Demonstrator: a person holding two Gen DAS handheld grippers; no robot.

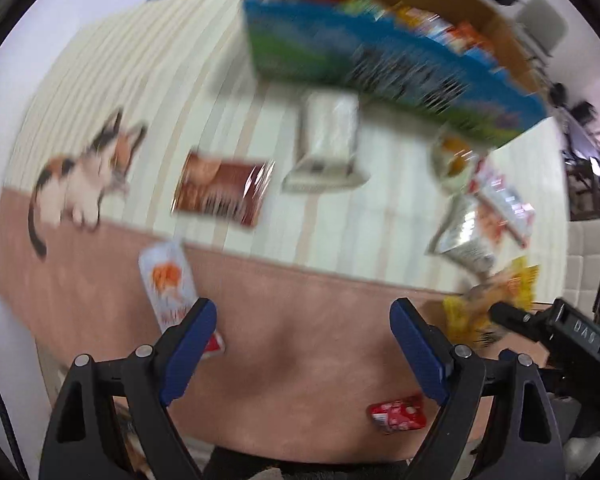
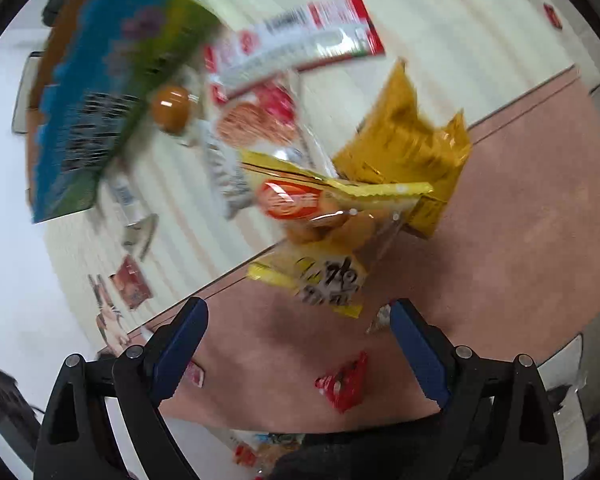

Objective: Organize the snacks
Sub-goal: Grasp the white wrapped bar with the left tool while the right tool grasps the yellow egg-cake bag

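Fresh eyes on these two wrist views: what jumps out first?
The big blue-and-green box at the top of the left view, packed with snacks. Then the yellow snack bag just ahead of the open right gripper, and the calico cat print on the mat's left.

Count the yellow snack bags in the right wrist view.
2: a gold foil bag on the rug's stripe-pink border, and a yellow bag with an orange oval logo overlapping its near edge. Blur may hide others.
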